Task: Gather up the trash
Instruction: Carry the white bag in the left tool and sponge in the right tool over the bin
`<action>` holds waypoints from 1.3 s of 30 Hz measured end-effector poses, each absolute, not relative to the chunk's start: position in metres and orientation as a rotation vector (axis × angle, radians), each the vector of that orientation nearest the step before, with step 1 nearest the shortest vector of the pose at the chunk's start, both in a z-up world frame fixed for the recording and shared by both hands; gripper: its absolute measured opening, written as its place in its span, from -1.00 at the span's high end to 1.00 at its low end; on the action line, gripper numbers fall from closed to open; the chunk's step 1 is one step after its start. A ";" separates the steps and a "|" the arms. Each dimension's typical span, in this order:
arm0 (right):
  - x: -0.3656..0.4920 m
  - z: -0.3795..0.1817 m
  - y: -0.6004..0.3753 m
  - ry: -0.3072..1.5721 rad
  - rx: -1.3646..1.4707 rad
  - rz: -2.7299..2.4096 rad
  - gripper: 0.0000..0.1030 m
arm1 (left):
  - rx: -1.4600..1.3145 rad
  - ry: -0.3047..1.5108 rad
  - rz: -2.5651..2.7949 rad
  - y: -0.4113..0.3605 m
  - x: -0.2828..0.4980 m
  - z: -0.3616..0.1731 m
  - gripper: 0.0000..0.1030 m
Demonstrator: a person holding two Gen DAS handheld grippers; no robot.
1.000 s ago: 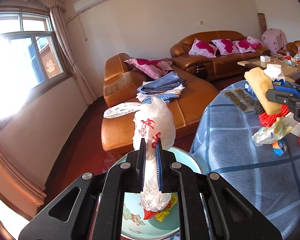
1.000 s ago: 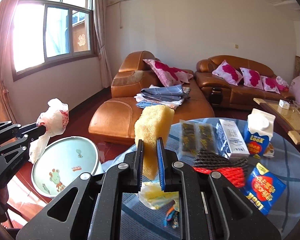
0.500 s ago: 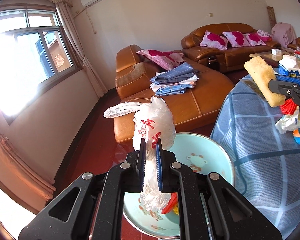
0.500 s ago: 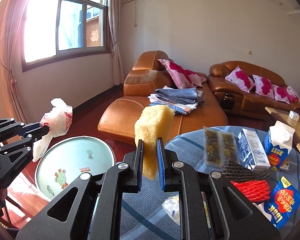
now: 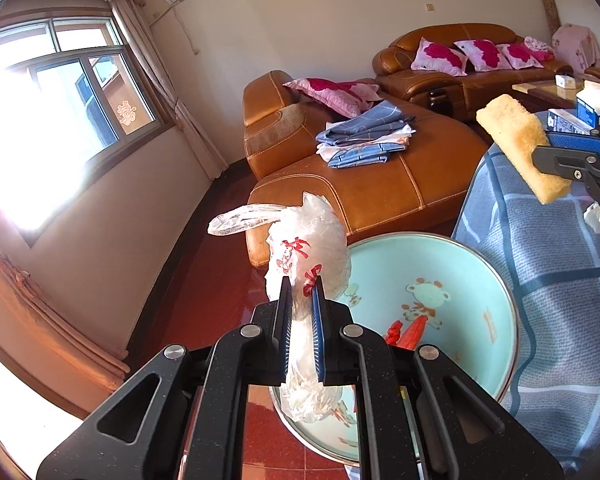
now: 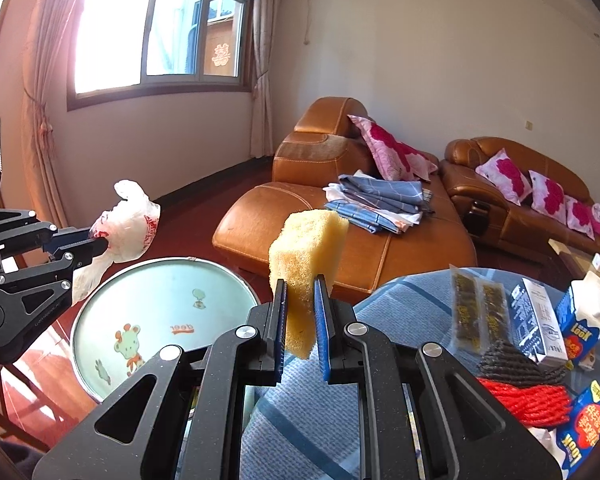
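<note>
My left gripper (image 5: 301, 286) is shut on a crumpled clear plastic bag (image 5: 312, 248) with red print, held above the near rim of a pale blue basin (image 5: 452, 264) on the floor. Red wrappers (image 5: 406, 330) lie in the basin. In the right wrist view the same bag (image 6: 128, 226) hangs at the left over the basin (image 6: 156, 304). My right gripper (image 6: 301, 286) is shut on a yellow sponge (image 6: 306, 248), held over the edge of the blue checked table (image 6: 400, 312), just right of the basin. The sponge (image 5: 520, 144) also shows at the left wrist view's right edge.
On the table lie snack packets (image 6: 476, 312), a white box (image 6: 538, 324), blue cartons (image 6: 580, 320), a red net (image 6: 528, 400) and a dark scrubber (image 6: 504, 360). A brown leather sofa (image 6: 340, 232) with folded cloths (image 6: 380, 200) stands behind the basin. The floor is red tile.
Both grippers have swung left, away from the table, and sunk a little. The basin has come further into both views. Both grips are unchanged.
</note>
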State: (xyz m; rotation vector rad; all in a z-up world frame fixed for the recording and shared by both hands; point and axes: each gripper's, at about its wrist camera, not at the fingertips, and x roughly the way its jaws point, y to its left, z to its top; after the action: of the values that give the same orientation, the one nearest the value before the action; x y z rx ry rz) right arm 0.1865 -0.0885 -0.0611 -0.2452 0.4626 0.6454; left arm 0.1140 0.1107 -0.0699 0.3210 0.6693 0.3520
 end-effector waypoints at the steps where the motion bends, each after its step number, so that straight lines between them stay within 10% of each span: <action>1: 0.185 -0.062 -0.085 0.463 -0.251 0.647 0.74 | 0.322 0.670 0.357 0.112 0.114 -0.070 0.83; 39: 0.178 -0.087 -0.048 0.508 -0.391 0.776 0.73 | 0.366 0.615 0.406 0.114 0.101 -0.060 0.82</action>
State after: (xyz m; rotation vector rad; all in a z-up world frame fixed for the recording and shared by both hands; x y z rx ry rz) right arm 0.1781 -0.0485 -0.0871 -0.3915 0.5084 0.7759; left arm 0.1005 0.1139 -0.0598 0.3657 0.6152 0.4061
